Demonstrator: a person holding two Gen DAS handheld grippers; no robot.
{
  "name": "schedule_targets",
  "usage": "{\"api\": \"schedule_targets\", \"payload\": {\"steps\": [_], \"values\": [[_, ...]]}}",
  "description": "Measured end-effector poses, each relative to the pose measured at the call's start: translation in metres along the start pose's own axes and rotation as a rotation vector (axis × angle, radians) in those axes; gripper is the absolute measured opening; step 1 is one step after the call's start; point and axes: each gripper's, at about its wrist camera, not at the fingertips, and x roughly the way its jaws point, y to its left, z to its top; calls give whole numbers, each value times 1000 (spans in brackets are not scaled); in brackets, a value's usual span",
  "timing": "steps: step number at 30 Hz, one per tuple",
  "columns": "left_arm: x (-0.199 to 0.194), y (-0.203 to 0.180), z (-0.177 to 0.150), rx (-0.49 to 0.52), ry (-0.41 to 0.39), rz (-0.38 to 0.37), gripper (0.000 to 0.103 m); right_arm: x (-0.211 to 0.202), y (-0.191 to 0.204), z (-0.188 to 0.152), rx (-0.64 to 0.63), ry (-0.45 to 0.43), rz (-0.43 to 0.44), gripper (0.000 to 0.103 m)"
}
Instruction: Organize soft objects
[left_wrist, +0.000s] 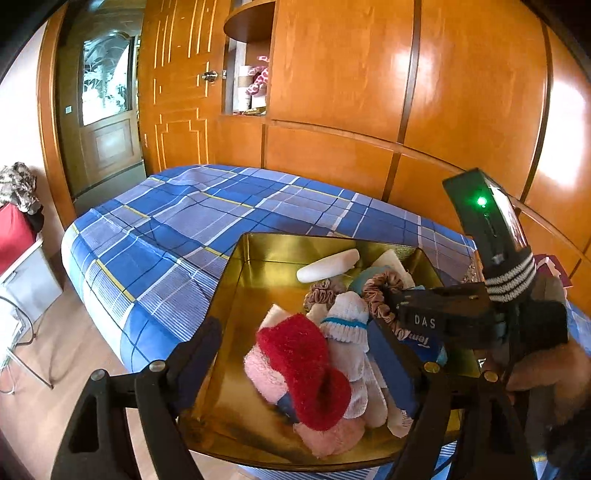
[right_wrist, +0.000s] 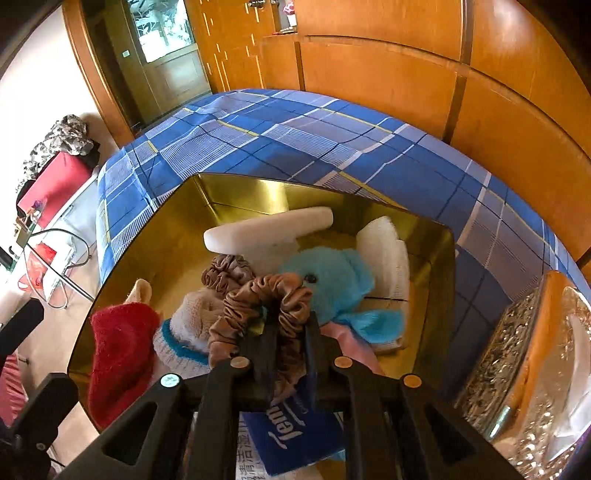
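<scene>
A gold tin box (left_wrist: 258, 254) (right_wrist: 236, 195) sits on the blue plaid bed. It holds a red knit piece (left_wrist: 306, 369) (right_wrist: 118, 350), a white sock with a blue band (left_wrist: 347, 325) (right_wrist: 181, 339), a white foam bar (left_wrist: 328, 269) (right_wrist: 269, 229), a blue plush (right_wrist: 332, 280) and a second brown scrunchie (right_wrist: 229, 269). My left gripper (left_wrist: 295, 365) is open over the red piece. My right gripper (right_wrist: 288, 332) (left_wrist: 399, 317) is shut on a brown scrunchie (right_wrist: 258, 302) (left_wrist: 380, 291) above the box.
A blue tissue pack (right_wrist: 295, 432) lies under the right gripper. An embossed silver lid (right_wrist: 524, 369) lies right of the box. Orange wooden wardrobe panels (left_wrist: 369, 74) stand behind the bed. A red bag on a rack (right_wrist: 55, 184) stands at the left by the floor.
</scene>
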Motion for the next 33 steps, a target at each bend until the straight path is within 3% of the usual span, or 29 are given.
{"api": "schedule_targets", "payload": {"steps": [4,9,14,22,33], "values": [[0,1,0,-7,0,7,85,-12,-1,-5,17,-29,15,38],[-5,0,1,-10,-17,18,90,-39,-2,-11,36,-108,-6,44],[-8,-3,1,-7,-28,23,93,-65,-4,-24,58,-186,-78,57],[-16,-13,0,6,-49,31,102,-92,-6,-49,89,-271,-200,64],[-28,-30,-8,0,-55,32,103,-114,-12,-92,137,-317,-358,65]]}}
